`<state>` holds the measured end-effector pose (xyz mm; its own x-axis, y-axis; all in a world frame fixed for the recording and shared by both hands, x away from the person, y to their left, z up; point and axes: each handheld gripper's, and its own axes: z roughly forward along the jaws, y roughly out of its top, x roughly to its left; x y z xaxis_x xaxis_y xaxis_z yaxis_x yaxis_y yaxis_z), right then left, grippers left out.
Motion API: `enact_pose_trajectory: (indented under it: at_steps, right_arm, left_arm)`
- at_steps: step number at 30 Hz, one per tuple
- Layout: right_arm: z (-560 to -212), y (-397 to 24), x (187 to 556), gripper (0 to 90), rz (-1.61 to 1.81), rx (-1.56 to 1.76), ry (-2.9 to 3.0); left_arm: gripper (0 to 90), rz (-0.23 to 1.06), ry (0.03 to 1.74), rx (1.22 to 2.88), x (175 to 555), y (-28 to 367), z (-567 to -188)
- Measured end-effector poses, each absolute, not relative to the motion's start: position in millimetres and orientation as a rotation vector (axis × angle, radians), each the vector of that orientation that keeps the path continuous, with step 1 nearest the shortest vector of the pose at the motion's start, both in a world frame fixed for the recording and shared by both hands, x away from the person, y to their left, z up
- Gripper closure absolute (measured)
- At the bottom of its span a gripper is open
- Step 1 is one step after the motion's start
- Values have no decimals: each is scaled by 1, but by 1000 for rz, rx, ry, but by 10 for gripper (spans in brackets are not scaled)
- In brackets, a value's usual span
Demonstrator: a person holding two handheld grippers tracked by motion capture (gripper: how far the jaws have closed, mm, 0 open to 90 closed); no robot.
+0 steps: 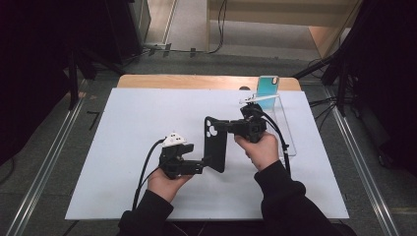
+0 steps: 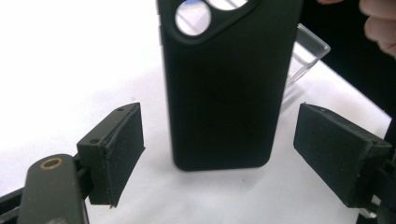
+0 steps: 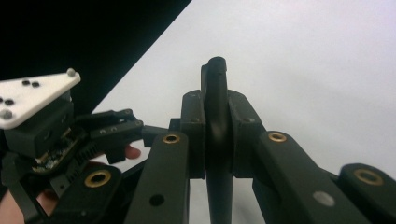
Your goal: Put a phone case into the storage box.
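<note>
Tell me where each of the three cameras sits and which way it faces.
High view: above the table's near side, looking forward and down; both forearms, hands.
Left gripper view: on the left claw, looking along its open pads at the black phone case.
Right gripper view: on the right claw, clamping the case edge-on; the left claw beyond.
Shared: the black case, white table.

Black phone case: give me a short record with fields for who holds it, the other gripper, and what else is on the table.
held thing: black phone case, upright, camera cutout at the top
holder: right gripper, shut on the case's edge
other gripper: left gripper, open, pads either side of the case's lower end, not touching
surface: white table
far right: clear stand with a teal phone case leaning at its back
</note>
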<state>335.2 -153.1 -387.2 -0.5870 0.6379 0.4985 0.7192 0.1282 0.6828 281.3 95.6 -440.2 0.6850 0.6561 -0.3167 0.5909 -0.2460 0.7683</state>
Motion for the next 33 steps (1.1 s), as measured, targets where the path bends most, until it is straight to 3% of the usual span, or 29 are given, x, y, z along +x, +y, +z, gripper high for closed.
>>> enact_pose_trajectory:
  at_steps: [33]
  right_arm:
    - [-384, -164, 319, 768, -1500, -959, -2514]
  left_arm:
    - [217, -58, 790, 2067, 306, 115, -406]
